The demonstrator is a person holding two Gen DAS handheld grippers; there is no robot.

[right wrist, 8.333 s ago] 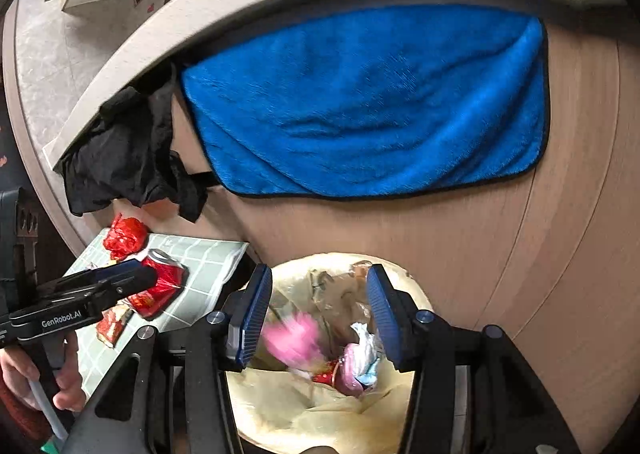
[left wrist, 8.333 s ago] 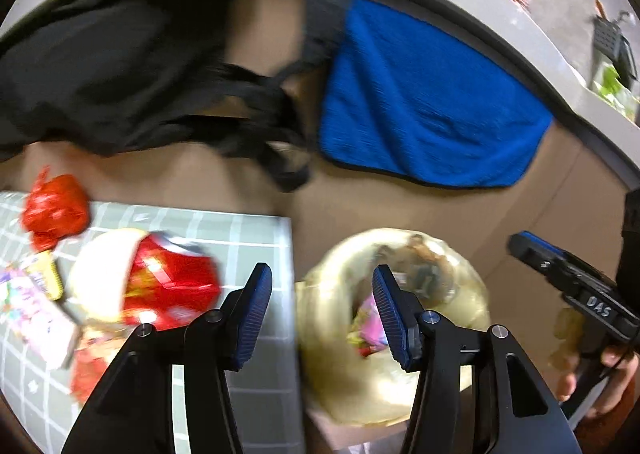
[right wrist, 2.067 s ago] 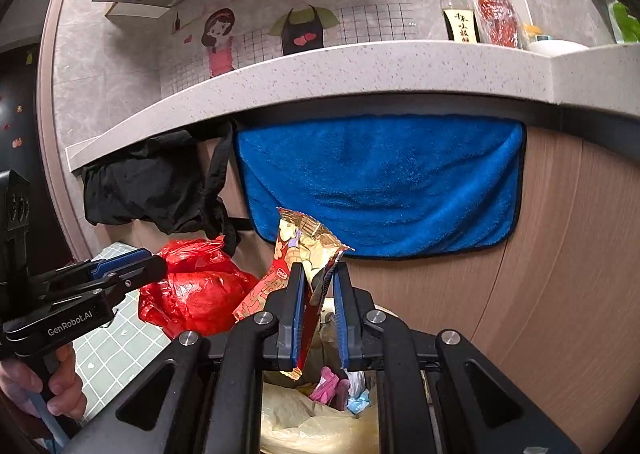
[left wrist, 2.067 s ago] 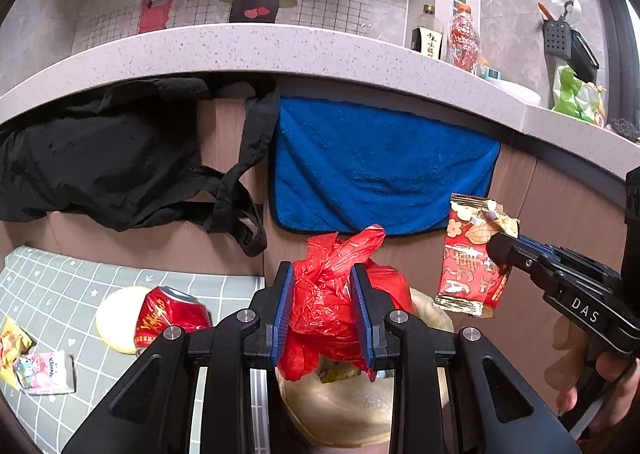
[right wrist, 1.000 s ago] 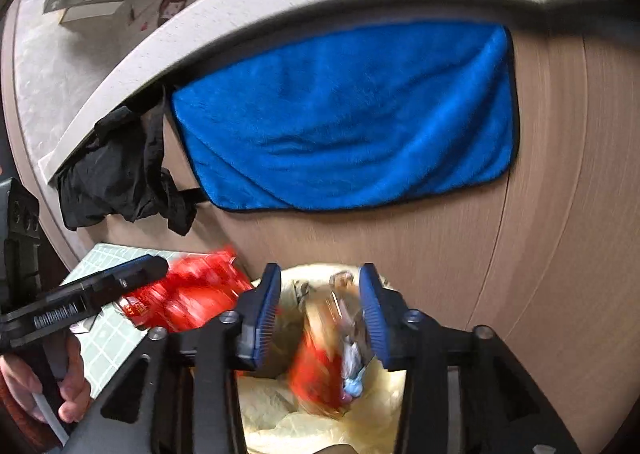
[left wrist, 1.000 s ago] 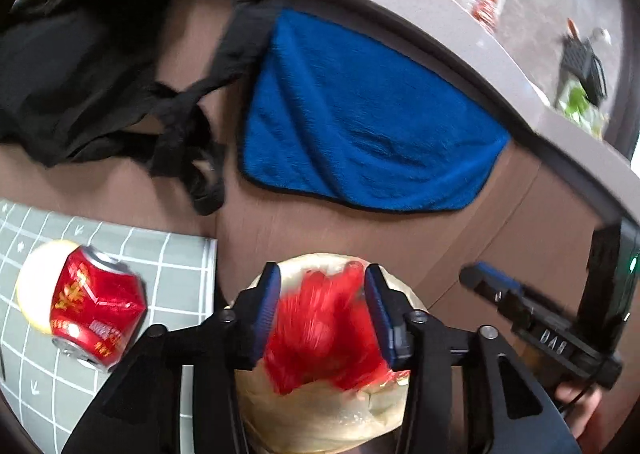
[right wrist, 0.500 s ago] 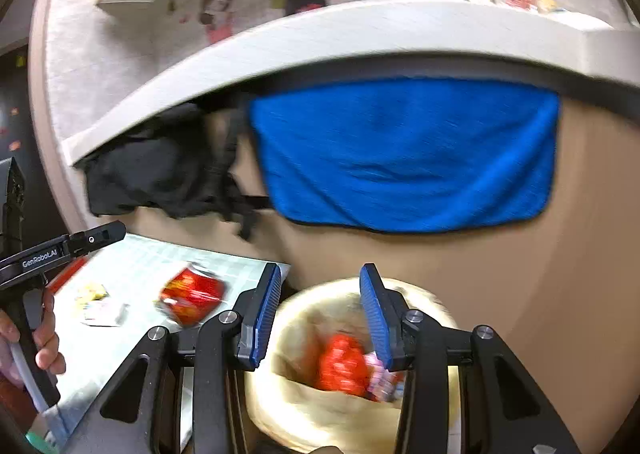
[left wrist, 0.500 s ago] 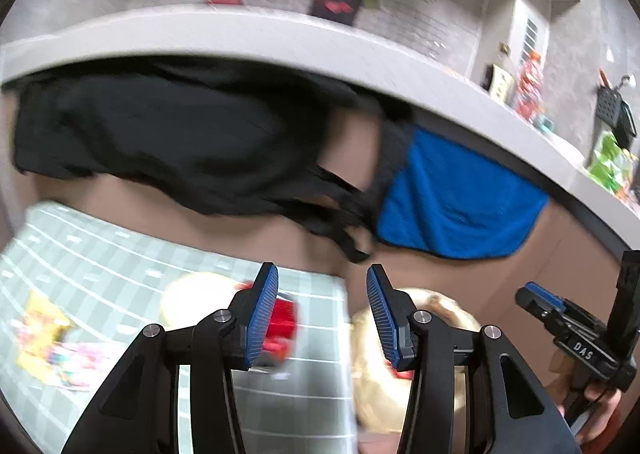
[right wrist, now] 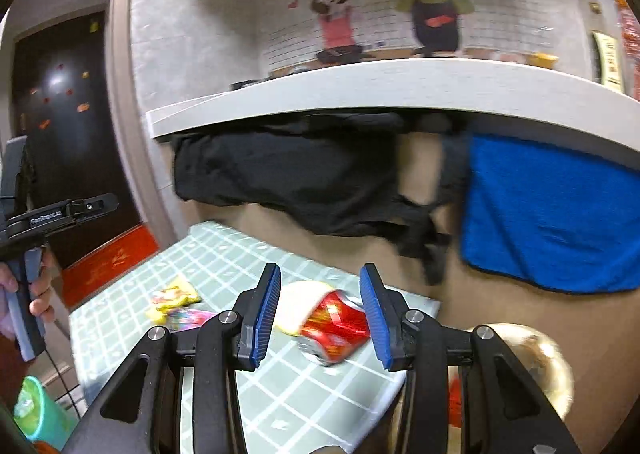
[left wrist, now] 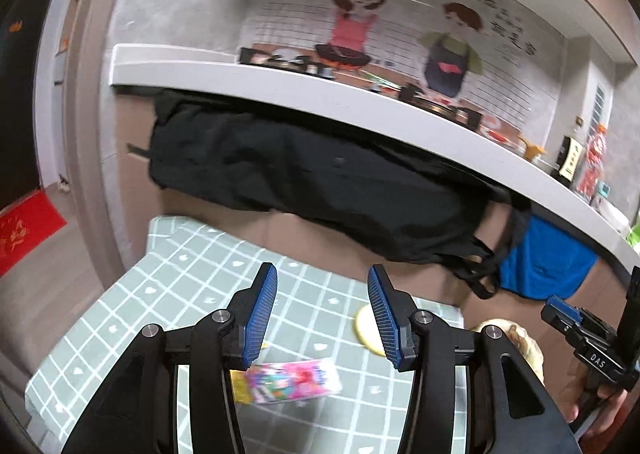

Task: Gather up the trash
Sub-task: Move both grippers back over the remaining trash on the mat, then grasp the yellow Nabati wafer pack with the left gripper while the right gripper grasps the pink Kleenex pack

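My left gripper (left wrist: 321, 274) hovers over the green checked tablecloth (left wrist: 192, 286); its jaws are opening and hold nothing. Below it lie a pink wrapper (left wrist: 292, 378) and a yellow wrapper (left wrist: 240, 384). My right gripper (right wrist: 320, 270) is open and empty above the table's right end. Beyond its fingers a crushed red can (right wrist: 336, 324) lies on the cloth against a pale round disc (right wrist: 300, 302). The yellow-lined trash bin (right wrist: 536, 358) stands on the floor to the right, with red trash showing inside. The yellow wrapper (right wrist: 176, 296) and pink wrapper (right wrist: 188, 316) also show at left.
A black garment (left wrist: 320, 182) and a blue towel (right wrist: 552, 214) hang under the grey counter (left wrist: 320, 94) behind the table. A green cup (right wrist: 32, 406) stands at the lower left. A person's hand holds the left gripper (right wrist: 104, 202) at the left edge.
Both grippers have swung left and up, from over the bin to over the table. The red bag and snack packet, dropped a second ago, are in the bin.
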